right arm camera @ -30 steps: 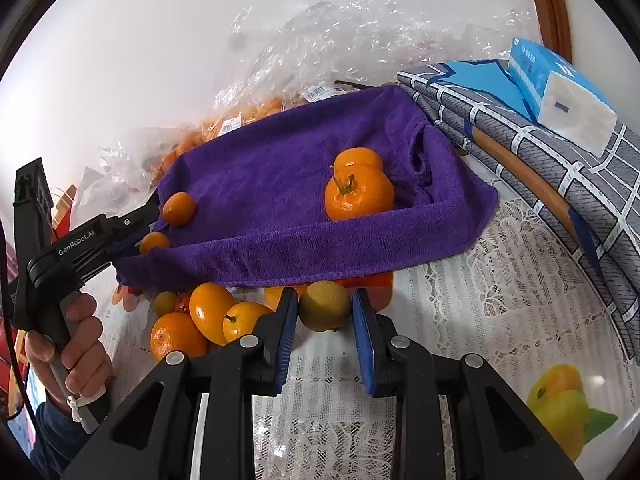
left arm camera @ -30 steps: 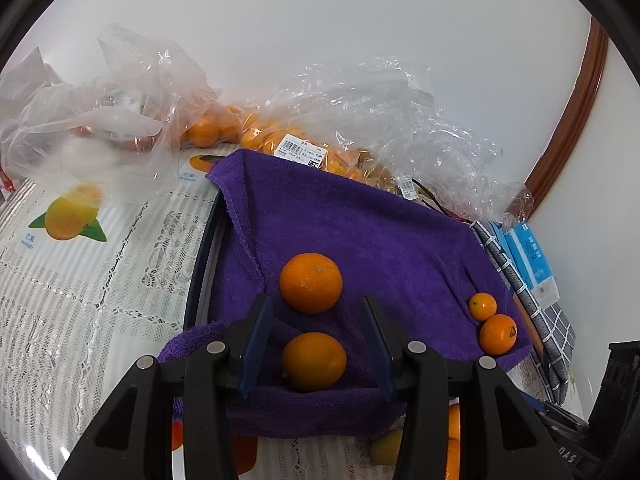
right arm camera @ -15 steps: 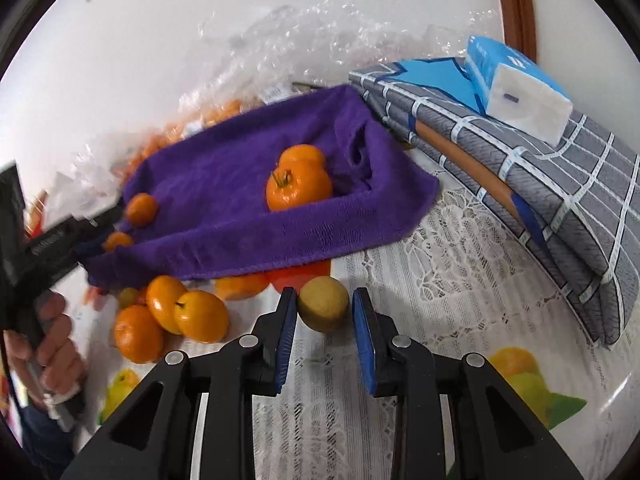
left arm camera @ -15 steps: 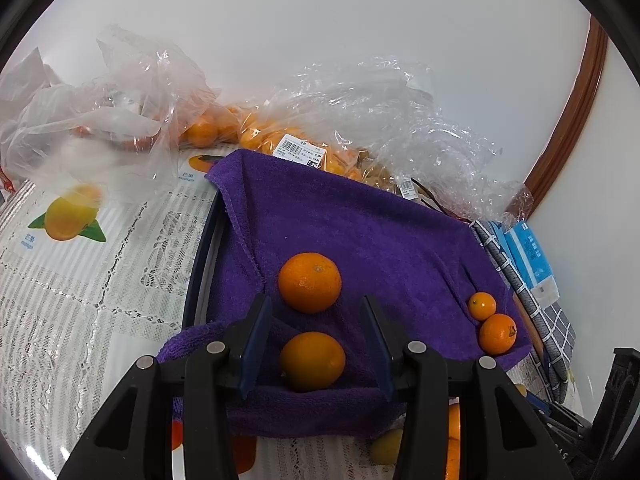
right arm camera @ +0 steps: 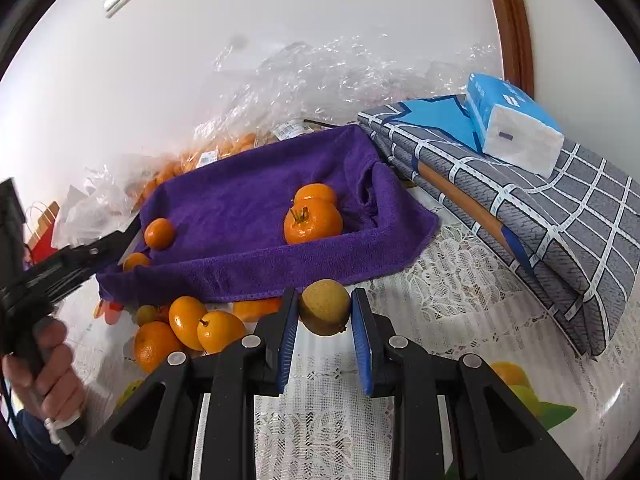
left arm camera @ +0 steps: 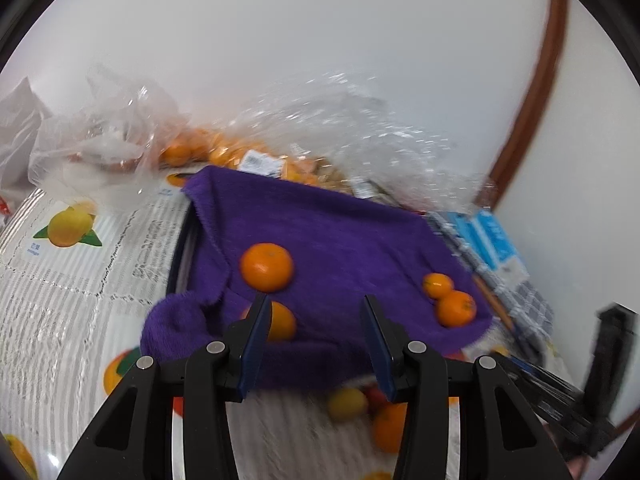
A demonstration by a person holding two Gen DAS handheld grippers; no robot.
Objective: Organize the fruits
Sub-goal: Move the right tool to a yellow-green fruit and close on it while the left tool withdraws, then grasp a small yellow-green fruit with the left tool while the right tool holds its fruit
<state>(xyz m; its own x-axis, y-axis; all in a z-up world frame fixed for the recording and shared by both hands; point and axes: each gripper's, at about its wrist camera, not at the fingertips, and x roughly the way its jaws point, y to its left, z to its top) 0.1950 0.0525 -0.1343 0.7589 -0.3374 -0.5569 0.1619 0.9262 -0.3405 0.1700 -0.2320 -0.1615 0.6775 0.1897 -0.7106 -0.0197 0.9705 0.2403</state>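
A purple towel (right arm camera: 256,200) lines a tray on the table. Two oranges (right arm camera: 314,220) lie at its right end and two small ones (right arm camera: 159,233) at its left. My right gripper (right arm camera: 325,306) is shut on a yellow-green fruit (right arm camera: 325,306) and holds it in front of the towel's near edge. My left gripper (left arm camera: 314,312) is open and empty over the towel's near edge (left arm camera: 320,240). One orange (left arm camera: 267,267) lies beyond it and another (left arm camera: 282,320) beside its left finger. Several loose oranges (right arm camera: 188,328) lie on the table by the towel.
Clear plastic bags of oranges (right arm camera: 224,148) lie against the wall behind the tray. Folded grey checked cloth (right arm camera: 540,208) with a blue tissue pack (right arm camera: 516,124) sits at the right. The table has a lace cover with fruit prints (left arm camera: 70,228).
My right gripper has lifted the yellow-green fruit off the table and drawn it back from the towel. My left gripper has shifted right, so the near orange now sits by its left finger.
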